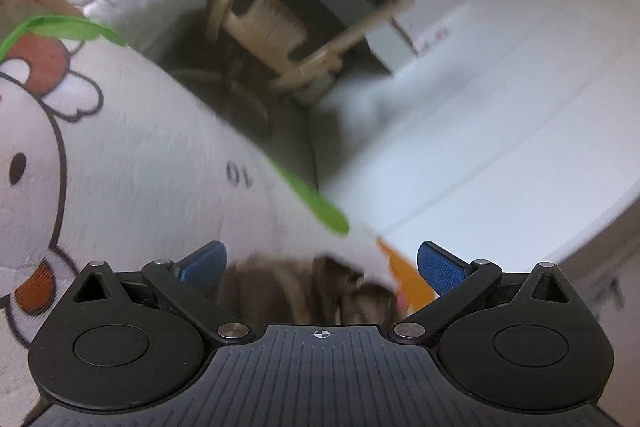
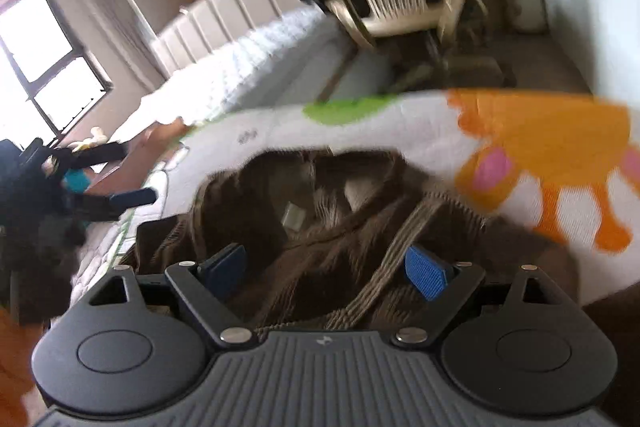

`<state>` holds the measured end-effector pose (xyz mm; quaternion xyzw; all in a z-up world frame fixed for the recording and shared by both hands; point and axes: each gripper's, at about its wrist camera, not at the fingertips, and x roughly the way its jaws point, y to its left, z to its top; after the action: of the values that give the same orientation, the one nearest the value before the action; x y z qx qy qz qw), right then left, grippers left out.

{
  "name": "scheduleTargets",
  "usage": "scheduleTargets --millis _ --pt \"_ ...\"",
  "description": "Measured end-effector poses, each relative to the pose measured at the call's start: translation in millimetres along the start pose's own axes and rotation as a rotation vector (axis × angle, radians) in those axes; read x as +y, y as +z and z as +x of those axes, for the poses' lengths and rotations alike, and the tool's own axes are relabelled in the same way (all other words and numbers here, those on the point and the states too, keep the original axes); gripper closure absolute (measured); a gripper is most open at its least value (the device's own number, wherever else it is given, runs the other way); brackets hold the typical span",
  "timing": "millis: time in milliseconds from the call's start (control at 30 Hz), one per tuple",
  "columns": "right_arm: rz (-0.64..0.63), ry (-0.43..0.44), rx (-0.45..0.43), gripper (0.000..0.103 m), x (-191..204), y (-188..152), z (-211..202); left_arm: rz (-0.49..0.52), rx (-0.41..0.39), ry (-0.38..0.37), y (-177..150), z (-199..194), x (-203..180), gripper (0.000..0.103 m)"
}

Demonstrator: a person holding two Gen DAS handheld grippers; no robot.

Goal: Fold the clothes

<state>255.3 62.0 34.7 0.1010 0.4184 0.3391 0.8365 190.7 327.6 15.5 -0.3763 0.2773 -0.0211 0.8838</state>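
Observation:
A brown knitted garment with lighter tan stripes (image 2: 344,227) lies crumpled on a white cartoon-print bedsheet (image 2: 400,131). My right gripper (image 2: 326,273) is open just above it, its blue pads on either side of the folds. In the left wrist view a small part of the brown garment (image 1: 320,287) shows just beyond my left gripper (image 1: 322,265), which is open and empty over the sheet (image 1: 152,155). The left gripper also shows at the left edge of the right wrist view (image 2: 100,175), open. Both views are blurred by motion.
A beige plastic chair (image 2: 396,3) stands on the dark floor beyond the bed. A second bed with a white quilted cover (image 2: 256,63) and padded headboard is at the left. A window (image 2: 44,59) is far left. A white wall and boxes (image 1: 420,27) show in the left wrist view.

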Motion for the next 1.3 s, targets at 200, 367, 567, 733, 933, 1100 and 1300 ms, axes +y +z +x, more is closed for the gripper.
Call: scheduleTargets --millis 200,367,567,733,933,1100,1300 --pt "0.029 0.021 -0.14 0.017 4 20 5 0.107 0.102 -0.008 -24 11 -10 0.0" --pt "-0.022 -0.084 -0.261 0.017 7 34 -3 0.161 0.118 0.041 -34 4 -7 0.0" --pt "-0.141 -0.179 -0.147 0.017 7 -11 -9 0.391 0.131 0.257 -66 -34 -16 0.0" --pt "-0.215 -0.211 -0.167 0.017 13 -41 -37 0.616 0.117 0.355 -108 -50 -31 0.0" --pt "-0.275 -0.241 -0.134 0.015 15 -67 -44 0.796 0.073 0.439 -140 -49 -38 0.0" --pt "-0.327 -0.266 -0.149 0.013 16 -82 -41 0.945 0.035 0.508 -168 -48 -44 0.0" --pt "-0.321 -0.257 -0.154 0.012 15 -82 -42 0.922 -0.076 0.747 -125 -55 -14 0.0"
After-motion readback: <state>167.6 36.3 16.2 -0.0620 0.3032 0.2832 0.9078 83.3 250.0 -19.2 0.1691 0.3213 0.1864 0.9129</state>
